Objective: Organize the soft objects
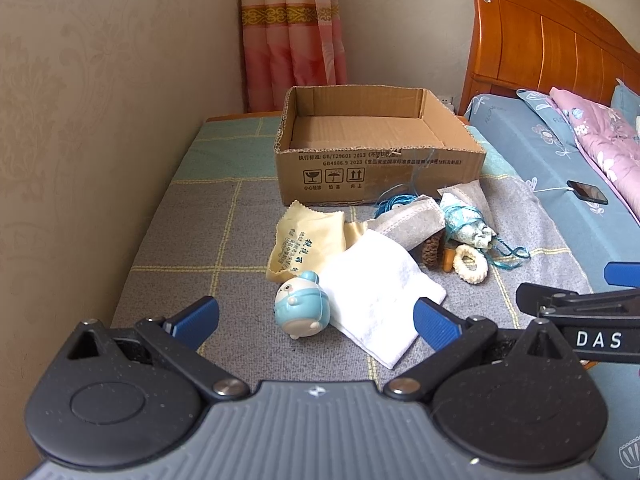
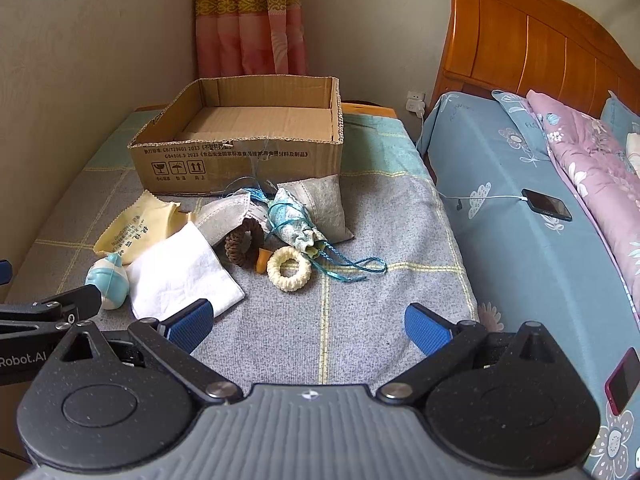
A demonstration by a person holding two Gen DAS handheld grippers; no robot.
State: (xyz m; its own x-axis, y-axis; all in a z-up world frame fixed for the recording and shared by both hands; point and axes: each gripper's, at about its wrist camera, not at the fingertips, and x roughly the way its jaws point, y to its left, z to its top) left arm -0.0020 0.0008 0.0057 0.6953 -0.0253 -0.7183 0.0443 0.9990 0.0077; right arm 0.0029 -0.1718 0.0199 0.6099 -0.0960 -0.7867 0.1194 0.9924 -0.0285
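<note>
The box (image 1: 372,148) stands empty at the far end of the desk (image 1: 192,240), so the sorting appears not yet begun. All the soft things lie in a heap just near of it: a grey pouch (image 2: 320,204), a white cloth (image 1: 376,292), a yellow cloth (image 1: 308,240), a blue toy (image 1: 302,306) and two rings (image 2: 289,268). Both the left hand-held gripper (image 1: 316,320) and the right hand-held gripper (image 2: 308,326) hover spread, holding nothing.
</note>
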